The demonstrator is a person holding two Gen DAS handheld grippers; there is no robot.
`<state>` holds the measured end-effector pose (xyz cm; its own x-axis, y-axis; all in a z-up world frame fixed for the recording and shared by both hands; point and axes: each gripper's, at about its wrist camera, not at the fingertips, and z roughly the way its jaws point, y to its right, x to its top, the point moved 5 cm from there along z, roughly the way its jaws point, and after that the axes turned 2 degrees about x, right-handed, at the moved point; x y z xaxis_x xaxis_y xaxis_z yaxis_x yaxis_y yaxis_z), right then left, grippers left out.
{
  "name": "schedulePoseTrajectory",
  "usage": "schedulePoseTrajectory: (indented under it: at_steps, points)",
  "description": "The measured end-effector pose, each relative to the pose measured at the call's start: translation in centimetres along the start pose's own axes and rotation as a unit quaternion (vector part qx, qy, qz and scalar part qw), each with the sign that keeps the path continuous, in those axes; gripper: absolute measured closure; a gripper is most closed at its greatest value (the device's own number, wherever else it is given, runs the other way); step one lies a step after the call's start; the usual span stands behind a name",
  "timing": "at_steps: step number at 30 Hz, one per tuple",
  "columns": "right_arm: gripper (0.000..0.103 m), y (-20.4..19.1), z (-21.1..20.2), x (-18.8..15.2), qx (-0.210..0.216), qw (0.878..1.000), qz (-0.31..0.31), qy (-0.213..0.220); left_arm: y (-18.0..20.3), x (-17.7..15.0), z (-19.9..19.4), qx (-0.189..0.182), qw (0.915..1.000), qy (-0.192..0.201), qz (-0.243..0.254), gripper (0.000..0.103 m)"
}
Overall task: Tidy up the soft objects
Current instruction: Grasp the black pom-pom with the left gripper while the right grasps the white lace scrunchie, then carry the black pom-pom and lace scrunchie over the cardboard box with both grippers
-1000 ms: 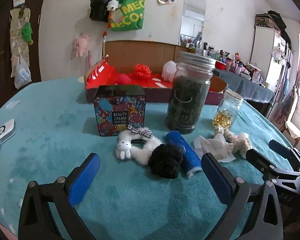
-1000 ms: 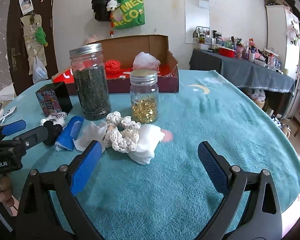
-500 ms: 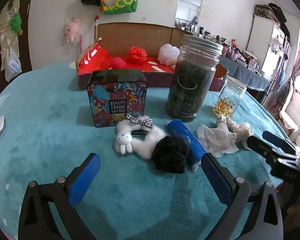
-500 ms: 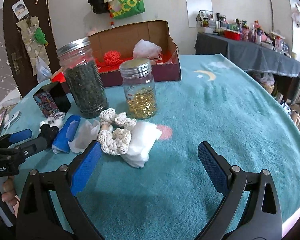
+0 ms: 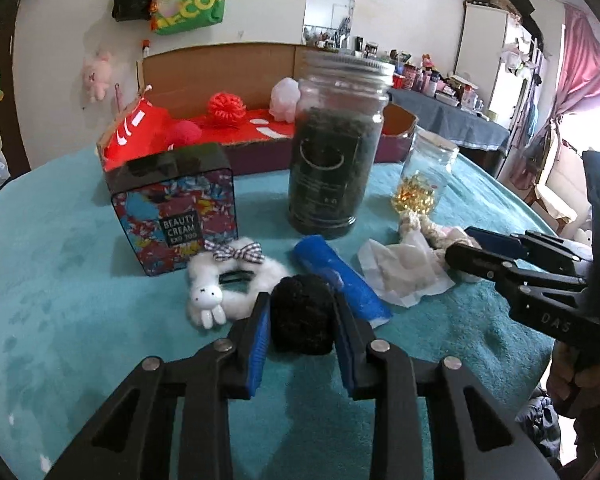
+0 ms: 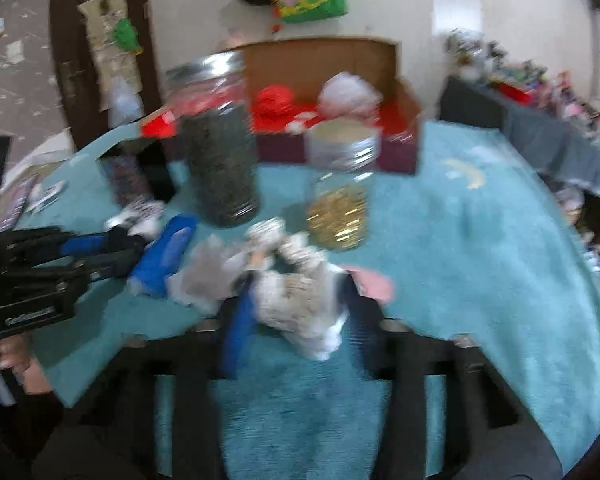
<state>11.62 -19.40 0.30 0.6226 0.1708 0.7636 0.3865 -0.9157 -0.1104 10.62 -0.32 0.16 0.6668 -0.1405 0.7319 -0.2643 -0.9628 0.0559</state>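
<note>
Left wrist view: the left claw (image 5: 300, 316) has its two blue pads pressed against either side of the black pom-pom (image 5: 302, 314), gripping it where it rests on the teal tabletop (image 5: 60, 280). The pom-pom sits dead ahead at 12 o'clock, between the pads, so no sideways correction looks needed before a lift. Touching it at 10 o'clock lies the white bunny scrunchie (image 5: 228, 288), and at 1 o'clock the blue roll (image 5: 340, 280), its long axis running from 11 toward 5 o'clock. Farther off at 12 o'clock stands the cardboard box (image 5: 260, 136), already holding red and pale soft things, which seems the likely destination. The dark jar (image 5: 334, 152) and the beauty cream tin (image 5: 176, 208) stand between claw and box, so the carry probably has to rise over or pass between them. The right claw (image 5: 472, 248) reaches in from 3 o'clock.

Right wrist view: the picture is blurred. The right claw (image 6: 296, 312) is closed around the cream crochet bundle (image 6: 300, 300), with white cloth bunched beneath it, straight ahead at 12 o'clock. The small jar of gold capsules (image 6: 340, 192) stands just beyond, and the box lies past it at 12 o'clock. The left claw (image 6: 100, 252) shows at 9 o'clock. Each hand is nearer its own item; the right has the shorter line to the box.
</note>
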Motion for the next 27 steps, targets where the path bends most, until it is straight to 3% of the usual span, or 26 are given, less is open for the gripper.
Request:
schedulePoseTrajectory:
  at_steps: [10, 19, 22, 23, 26, 27]
  points:
    - [0.094, -0.5, -2.0, 1.5, 0.017, 0.999, -0.004, 0.04, 0.8, 1.8, -1.9, -0.015, 0.9993, 0.032, 0.012, 0.074]
    - [0.093, -0.1, -1.8, 1.0, 0.03, 0.999, 0.009, 0.031, 0.6, 0.4, -0.5, -0.021, 0.9997, 0.005, 0.013, 0.073]
    - [0.092, -0.1, -1.8, 0.9, 0.035, 0.999, 0.012, 0.028, 0.5, 0.0, -0.5, -0.021, 0.9997, 0.006, 0.011, 0.067]
    - [0.091, -0.1, -1.7, 0.8, 0.039, 0.999, 0.012, 0.023, 0.4, 0.0, -0.5, -0.021, 0.9997, 0.007, 0.011, 0.062]
    - [0.073, -0.1, -1.3, 0.6, 0.034, 0.999, 0.011, 0.014, 0.3, -0.2, -0.5, -0.018, 0.9997, 0.008, 0.011, 0.052]
    - [0.052, -0.1, -1.2, 0.5, 0.029, 0.999, 0.01, 0.011, 0.3, -0.3, -0.5, -0.019, 0.9997, 0.009, 0.011, 0.052]
